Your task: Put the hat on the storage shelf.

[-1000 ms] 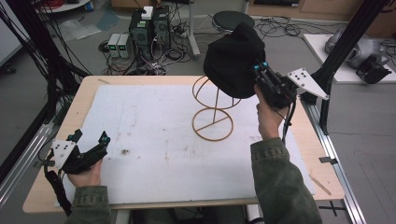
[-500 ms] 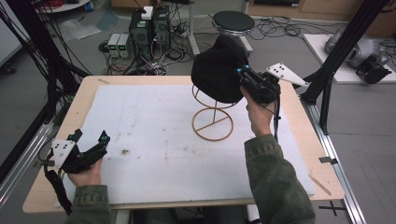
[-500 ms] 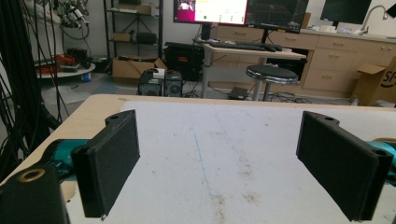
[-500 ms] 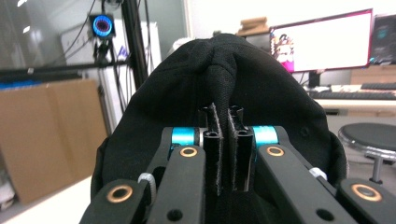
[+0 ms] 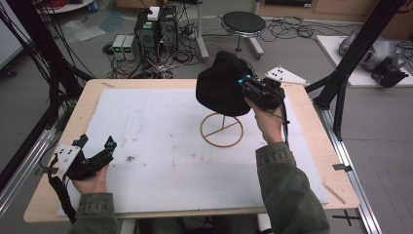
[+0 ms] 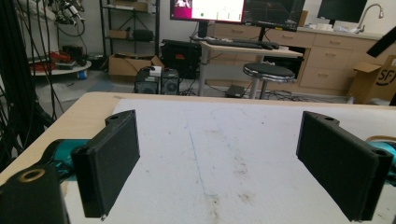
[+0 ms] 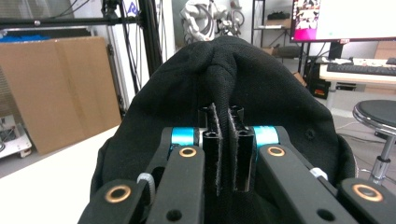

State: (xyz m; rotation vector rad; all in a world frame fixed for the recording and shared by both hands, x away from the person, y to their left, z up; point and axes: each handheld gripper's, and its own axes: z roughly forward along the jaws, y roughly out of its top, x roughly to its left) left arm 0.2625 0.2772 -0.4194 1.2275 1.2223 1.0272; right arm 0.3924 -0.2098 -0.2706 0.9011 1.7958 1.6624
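The right gripper (image 5: 247, 84), in the upper middle of the high view, has its jaws pinched nearly together on a fold of the black hat (image 5: 219, 90); in the right gripper view the cloth of the hat (image 7: 261, 88) bunches into a ridge that runs down into the narrow slit between the two jaws. The hat hangs above the wire stand (image 5: 222, 129), whose round base ring lies on the white mat (image 5: 160, 126) right of centre; the stand's upper part is hidden behind the hat, so whether hat and stand touch cannot be told. The left gripper (image 5: 97, 151) sits at the lower left of the high view, held low over the mat near the table's (image 5: 63, 122) left edge, its jaws spread wide with nothing between them; the left gripper view shows the two black jaws well apart over bare, lightly stained mat. Between the two grippers the middle and left of the mat lie open. The table's far edge gives onto a floor with computer towers (image 5: 156, 29), cables and a stool (image 5: 243, 22); black frame posts (image 5: 360, 48) stand at the upper right, close to the table's right corner.
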